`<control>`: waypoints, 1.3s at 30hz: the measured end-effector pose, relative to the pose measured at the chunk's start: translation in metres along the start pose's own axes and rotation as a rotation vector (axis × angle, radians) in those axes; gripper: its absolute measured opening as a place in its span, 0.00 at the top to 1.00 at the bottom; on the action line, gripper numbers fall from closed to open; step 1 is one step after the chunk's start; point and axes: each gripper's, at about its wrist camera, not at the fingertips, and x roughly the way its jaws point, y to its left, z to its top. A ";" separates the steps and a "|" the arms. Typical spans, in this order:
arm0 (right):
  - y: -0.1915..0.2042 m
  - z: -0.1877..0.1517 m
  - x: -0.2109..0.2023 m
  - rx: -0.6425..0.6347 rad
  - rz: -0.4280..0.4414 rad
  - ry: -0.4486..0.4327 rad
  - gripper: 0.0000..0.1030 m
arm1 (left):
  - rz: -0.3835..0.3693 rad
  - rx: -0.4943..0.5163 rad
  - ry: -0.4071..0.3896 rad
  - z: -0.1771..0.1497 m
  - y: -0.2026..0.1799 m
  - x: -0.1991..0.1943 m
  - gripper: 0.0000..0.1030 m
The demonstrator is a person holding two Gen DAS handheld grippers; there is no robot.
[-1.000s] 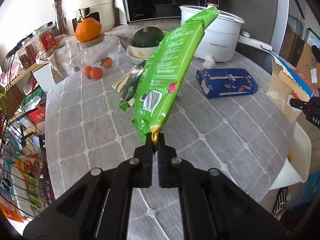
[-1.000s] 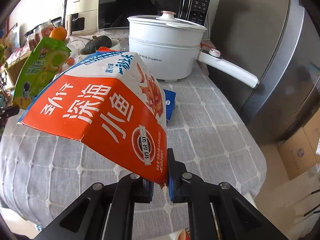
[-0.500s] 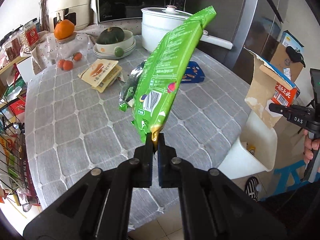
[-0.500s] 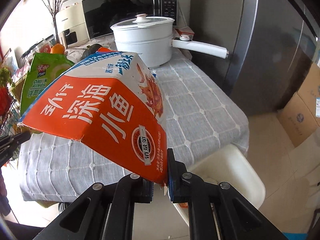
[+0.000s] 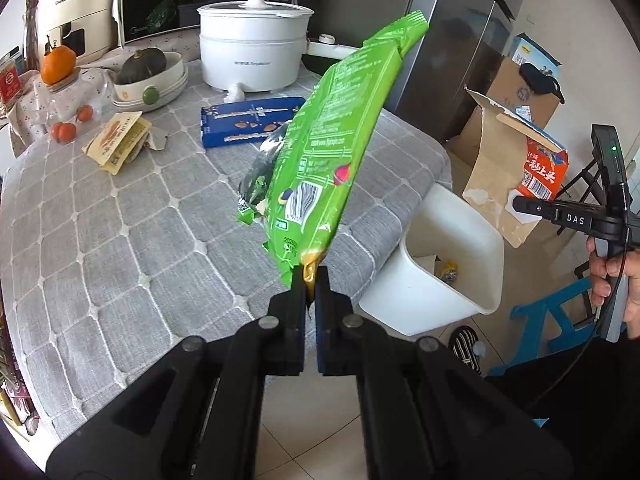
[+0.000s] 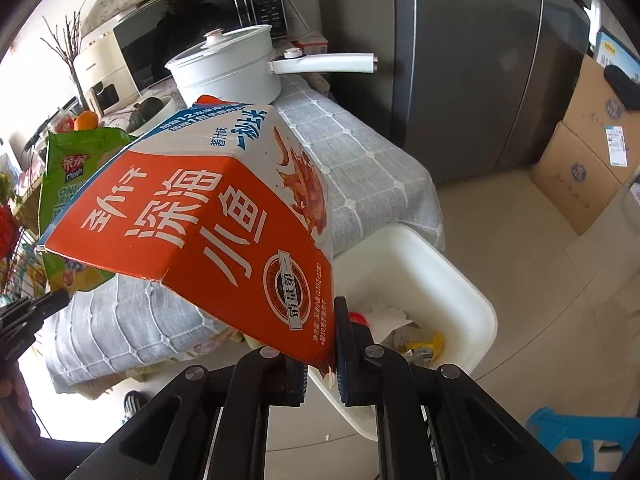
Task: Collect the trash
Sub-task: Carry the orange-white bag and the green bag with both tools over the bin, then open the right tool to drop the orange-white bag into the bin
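The left hand-held gripper is pinching the bottom corner of a green snack bag, its jaws nearly closed on the foil. The bag is standing up and away from the fingers, its long axis leaning up and to the right, over the edge of the bench. The right hand-held gripper is clamping a torn orange carton by one lower corner, jaws narrow on the cardboard; the carton is fanning out up and to the left of the fingers.

The relation that matters is where the white bin is sitting: on the floor just beside the bench corner, open side up, with some trash already lying inside. In the right wrist view the bin is lying directly below and just beyond the fingertips, so the right hand appears to be the nearer one and the carton looks ready to drop first. From the left hand-held gripper the bin is lying down and to the right, with the bag not yet over its opening.

A blue box, a yellow wrapper and a crumpled green wrapper are still lying on the bench.
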 end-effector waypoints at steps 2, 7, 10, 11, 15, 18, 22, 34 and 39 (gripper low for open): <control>-0.008 -0.003 0.002 0.012 -0.002 0.015 0.89 | -0.012 0.010 0.009 0.001 -0.006 0.004 0.96; -0.033 -0.014 0.015 0.062 -0.001 0.082 0.89 | -0.038 0.039 0.030 0.000 -0.025 0.014 0.96; -0.050 -0.020 0.026 0.110 0.006 0.129 0.89 | -0.048 0.063 0.043 -0.001 -0.036 0.019 0.96; -0.055 -0.022 0.030 0.127 0.009 0.148 0.89 | -0.051 0.071 0.049 -0.001 -0.039 0.021 0.96; -0.070 -0.027 0.048 0.174 0.006 0.207 0.89 | -0.061 0.085 0.062 0.000 -0.049 0.027 0.96; -0.077 -0.029 0.060 0.201 0.009 0.245 0.89 | -0.066 0.094 0.068 0.000 -0.055 0.030 0.96; -0.084 -0.032 0.073 0.239 0.012 0.283 0.81 | -0.070 0.107 0.081 0.000 -0.063 0.035 0.96; -0.107 -0.032 0.047 0.296 0.009 0.244 0.49 | -0.141 0.161 0.109 0.009 -0.111 0.054 0.96; -0.119 -0.034 0.030 0.294 -0.003 0.206 0.46 | -0.191 0.207 0.138 0.013 -0.150 0.075 0.96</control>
